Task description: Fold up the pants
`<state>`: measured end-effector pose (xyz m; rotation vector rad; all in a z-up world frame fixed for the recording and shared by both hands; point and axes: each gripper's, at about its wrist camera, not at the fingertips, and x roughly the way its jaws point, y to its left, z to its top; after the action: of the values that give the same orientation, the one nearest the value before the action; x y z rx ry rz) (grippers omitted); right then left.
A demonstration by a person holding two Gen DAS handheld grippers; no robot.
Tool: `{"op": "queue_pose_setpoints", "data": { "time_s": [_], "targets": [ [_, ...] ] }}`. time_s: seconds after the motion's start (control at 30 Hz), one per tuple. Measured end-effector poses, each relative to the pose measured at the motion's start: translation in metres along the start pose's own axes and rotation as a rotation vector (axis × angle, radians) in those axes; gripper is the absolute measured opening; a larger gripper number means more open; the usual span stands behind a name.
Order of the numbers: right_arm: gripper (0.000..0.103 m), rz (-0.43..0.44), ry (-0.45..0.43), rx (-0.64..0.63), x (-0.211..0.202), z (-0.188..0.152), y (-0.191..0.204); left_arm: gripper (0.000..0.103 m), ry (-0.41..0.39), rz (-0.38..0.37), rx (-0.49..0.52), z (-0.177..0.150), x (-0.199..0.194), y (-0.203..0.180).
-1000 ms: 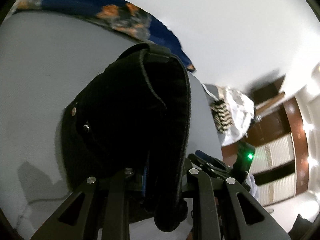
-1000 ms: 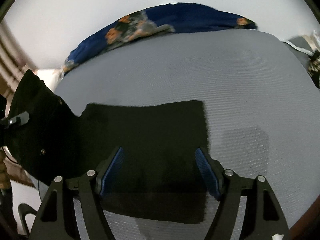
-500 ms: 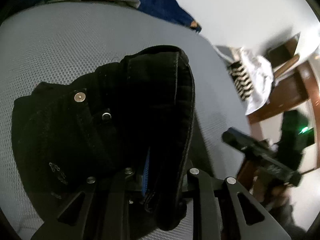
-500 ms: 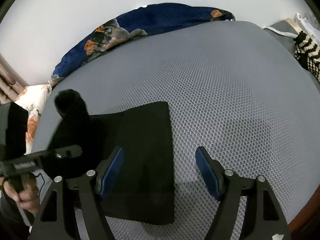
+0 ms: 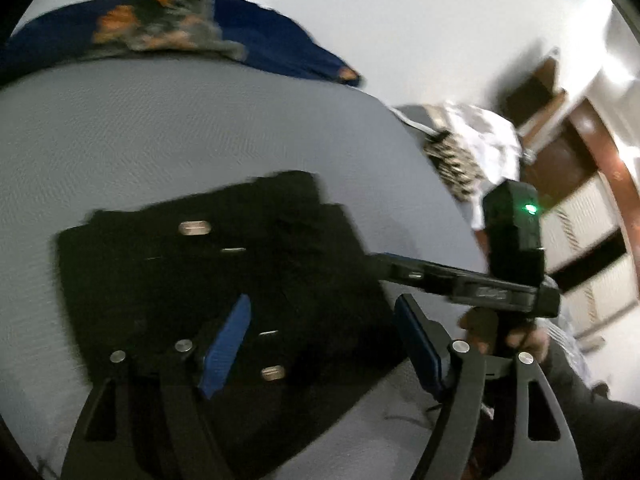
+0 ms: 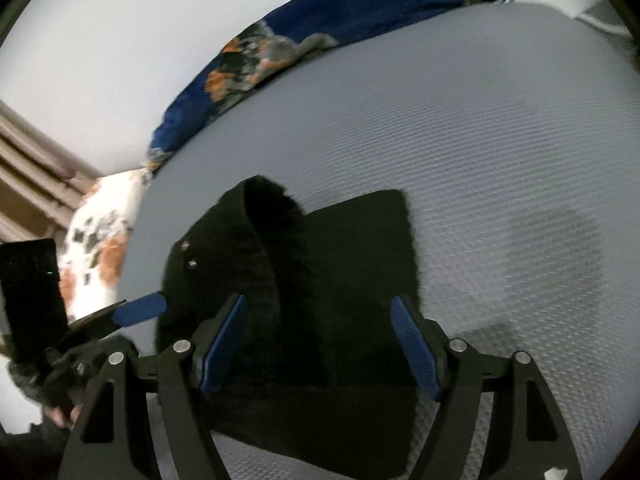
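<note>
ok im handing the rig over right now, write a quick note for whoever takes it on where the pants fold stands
Left tongs: open, empty, above the pants.
Right tongs: open, empty, over the near edge of the pants.
Pants: black, lying on the grey mattress. The waistband end with the studs is folded over onto the legs. A ridge of it stands up and is not pressed flat.
Done: one fold laid, both tongs free.
Left: probably flatten the ridge, square the edges, then judge whether another fold is needed.
Also there: blue flowered blanket along the far edge of the mattress.
</note>
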<state>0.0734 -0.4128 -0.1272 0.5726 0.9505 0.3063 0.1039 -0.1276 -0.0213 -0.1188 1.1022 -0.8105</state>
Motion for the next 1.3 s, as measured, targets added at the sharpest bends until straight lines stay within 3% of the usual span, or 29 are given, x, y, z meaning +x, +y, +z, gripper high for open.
{"op": "queue_pose_setpoints", "data": {
  "time_s": [0.17, 0.3, 0.43, 0.63, 0.73, 0.8, 1.0, 1.17, 1.3],
  "targets": [
    [0.070, 0.087, 0.069, -0.017, 0.017, 0.002, -0.007, 0.075, -0.047, 0.169, -0.089, -0.013, -0.024, 0.041],
    [0.059, 0.146, 0.106, -0.021, 0.032, 0.011, -0.019, 0.075, -0.076, 0.228, -0.165, -0.027, -0.039, 0.073],
    [0.058, 0.220, 0.139, -0.039, 0.044, 0.020, -0.022, 0.075, -0.063, 0.261, -0.216, -0.040, -0.042, 0.096],
    [0.055, 0.283, 0.167, -0.084, 0.061, 0.031, -0.014, 0.075, -0.025, 0.273, -0.251, -0.041, -0.021, 0.098],
    [0.043, 0.304, 0.172, -0.094, 0.070, 0.037, -0.010, 0.075, -0.021, 0.272, -0.267, -0.038, -0.014, 0.099],
    [0.029, 0.321, 0.168, -0.082, 0.073, 0.038, -0.011, 0.075, -0.026, 0.268, -0.273, -0.037, -0.012, 0.101],
    [0.011, 0.289, 0.087, -0.077, 0.047, 0.030, 0.006, 0.075, -0.041, 0.281, -0.270, -0.030, -0.007, 0.099],
    [0.010, 0.237, 0.011, -0.089, 0.006, 0.022, 0.027, 0.075, -0.059, 0.285, -0.263, -0.020, -0.007, 0.096],
    [0.010, 0.185, -0.048, -0.055, -0.022, 0.014, 0.013, 0.075, -0.075, 0.285, -0.248, -0.014, -0.010, 0.092]
  ]
}}
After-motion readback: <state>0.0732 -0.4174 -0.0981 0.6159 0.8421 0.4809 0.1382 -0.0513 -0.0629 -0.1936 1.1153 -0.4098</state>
